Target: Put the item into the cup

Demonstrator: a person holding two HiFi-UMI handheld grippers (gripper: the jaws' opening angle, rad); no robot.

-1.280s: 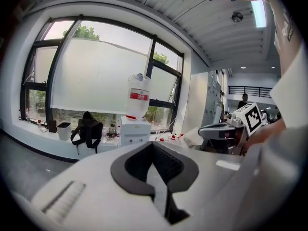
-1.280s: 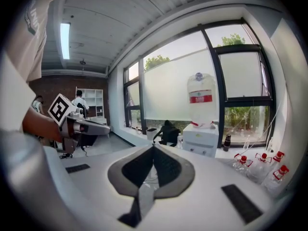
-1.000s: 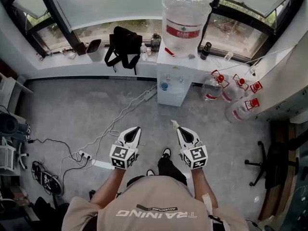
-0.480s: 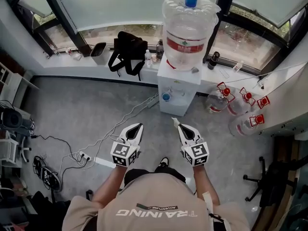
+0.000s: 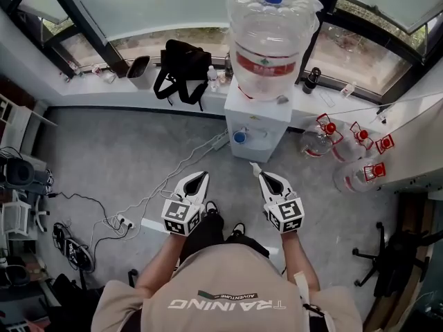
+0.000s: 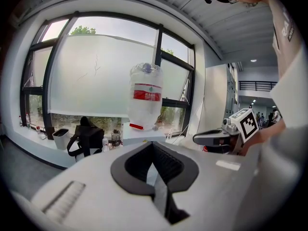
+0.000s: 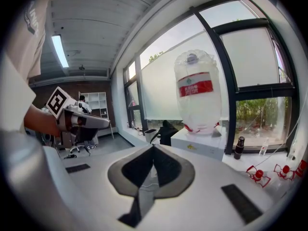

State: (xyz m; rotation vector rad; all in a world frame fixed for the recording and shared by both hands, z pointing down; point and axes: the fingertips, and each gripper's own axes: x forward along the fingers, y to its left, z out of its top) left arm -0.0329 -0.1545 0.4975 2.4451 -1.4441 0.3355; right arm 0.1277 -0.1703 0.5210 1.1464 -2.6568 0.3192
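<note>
In the head view both grippers are held out over the grey floor, pointing at a white water dispenser (image 5: 257,120). My right gripper (image 5: 265,175) is shut, and a small whitish item (image 5: 253,166) sticks out of its tip. That item does not show clearly in the right gripper view, where the right gripper (image 7: 153,146) has its jaws meeting at the tip. My left gripper (image 5: 199,175) is shut with nothing in it, as the left gripper (image 6: 153,143) also shows in its own view. I cannot make out a cup.
A large clear bottle (image 5: 272,33) with a red label tops the dispenser. A black backpack (image 5: 181,68) and a dark bin (image 5: 137,68) sit on the window sill. Several red-capped jugs (image 5: 346,151) lie at the right, cables and a power strip (image 5: 124,221) at the left.
The person has stepped closer to the dispenser, so it and the bottle sit nearer the grippers. Both grippers keep their pose and stay shut.
</note>
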